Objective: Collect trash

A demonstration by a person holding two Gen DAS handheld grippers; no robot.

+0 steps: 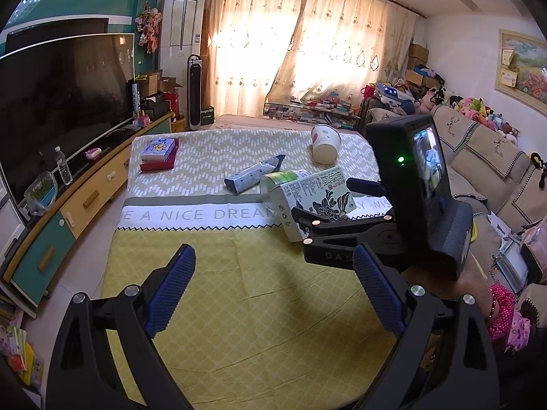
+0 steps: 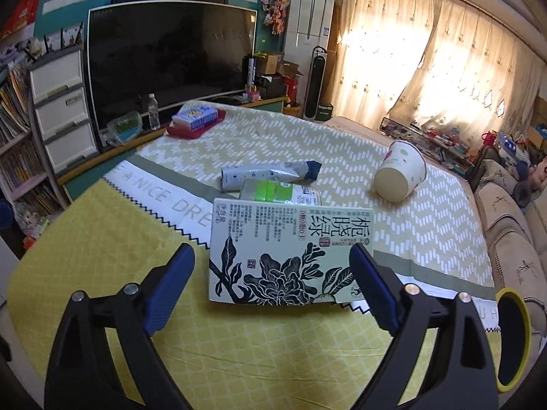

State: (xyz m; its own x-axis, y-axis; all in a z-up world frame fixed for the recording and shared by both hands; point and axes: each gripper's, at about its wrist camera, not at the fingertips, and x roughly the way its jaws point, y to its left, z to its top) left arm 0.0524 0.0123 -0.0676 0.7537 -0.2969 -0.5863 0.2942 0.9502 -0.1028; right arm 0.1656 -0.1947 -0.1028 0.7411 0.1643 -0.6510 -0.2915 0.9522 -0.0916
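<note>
Right wrist view: the green carton is framed at centre by the right gripper, jaws apart; the left gripper is likewise spread.

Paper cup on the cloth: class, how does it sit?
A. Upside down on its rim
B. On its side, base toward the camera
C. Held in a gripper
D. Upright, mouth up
B: the cup lies tipped on the cloth, its round tan base facing the right wrist camera, apart from the carton and both grippers.
</note>
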